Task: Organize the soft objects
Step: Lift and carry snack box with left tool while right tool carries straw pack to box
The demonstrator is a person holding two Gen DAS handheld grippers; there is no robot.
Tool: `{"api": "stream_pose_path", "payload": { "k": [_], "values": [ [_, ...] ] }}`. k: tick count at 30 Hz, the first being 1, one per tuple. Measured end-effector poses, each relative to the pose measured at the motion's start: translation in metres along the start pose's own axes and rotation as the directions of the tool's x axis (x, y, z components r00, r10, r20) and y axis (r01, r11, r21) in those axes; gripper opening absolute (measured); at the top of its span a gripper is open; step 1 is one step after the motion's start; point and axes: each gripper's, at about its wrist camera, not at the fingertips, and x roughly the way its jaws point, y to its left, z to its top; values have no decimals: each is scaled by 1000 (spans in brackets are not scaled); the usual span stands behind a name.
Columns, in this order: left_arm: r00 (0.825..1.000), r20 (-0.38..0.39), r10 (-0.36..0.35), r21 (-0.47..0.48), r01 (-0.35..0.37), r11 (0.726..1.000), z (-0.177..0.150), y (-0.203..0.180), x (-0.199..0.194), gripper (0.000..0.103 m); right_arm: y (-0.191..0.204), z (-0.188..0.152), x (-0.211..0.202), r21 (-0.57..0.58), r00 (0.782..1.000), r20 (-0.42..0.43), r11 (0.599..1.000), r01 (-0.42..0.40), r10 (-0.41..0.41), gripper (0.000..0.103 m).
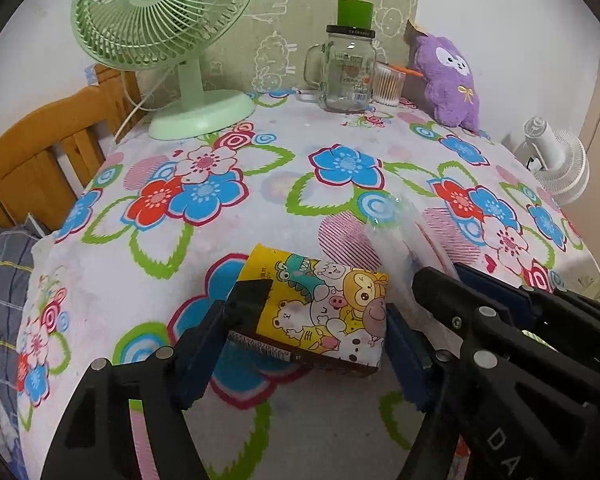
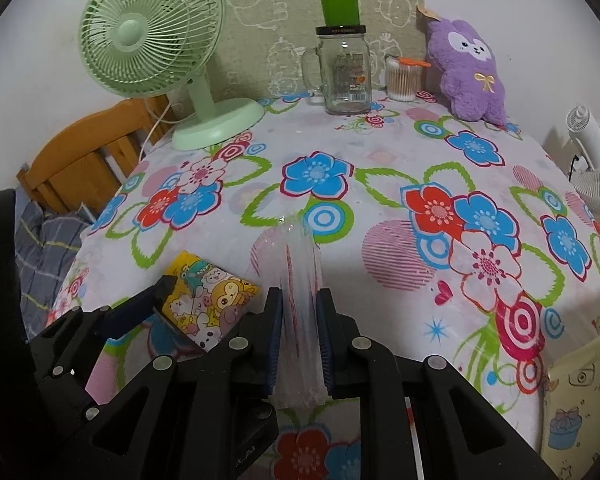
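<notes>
A tissue pack [image 1: 332, 292] printed with cartoon animals lies near the front edge of the flowered tablecloth [image 1: 260, 200]. My left gripper [image 1: 320, 316] is shut on it, one pad against each side. My right gripper [image 2: 298, 320] is shut on a crumpled clear plastic bag [image 2: 298, 256], which sticks up and forward from between the blue pads. The two grippers sit side by side: the right gripper [image 1: 440, 272] is just right of the pack, and the left gripper [image 2: 204, 308] shows at the lower left of the right wrist view. A purple plush toy [image 2: 472, 76] leans against the back wall.
At the back stand a green desk fan [image 2: 152, 36], a glass jar mug [image 2: 344, 72] with a green cup on its lid, and a cup of cotton swabs [image 2: 400, 80]. A wooden chair [image 1: 40, 160] is at the left and a white fan [image 2: 596, 160] at the right.
</notes>
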Motion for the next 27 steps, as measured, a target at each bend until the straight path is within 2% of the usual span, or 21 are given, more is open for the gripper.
{"api": "stream_pose_path", "payload": {
  "k": [27],
  "values": [
    [986, 126, 111, -34, -108, 994, -24, -53, -108, 76, -19, -26, -114, -46, 993, 113, 999, -22, 27, 20]
  ]
}}
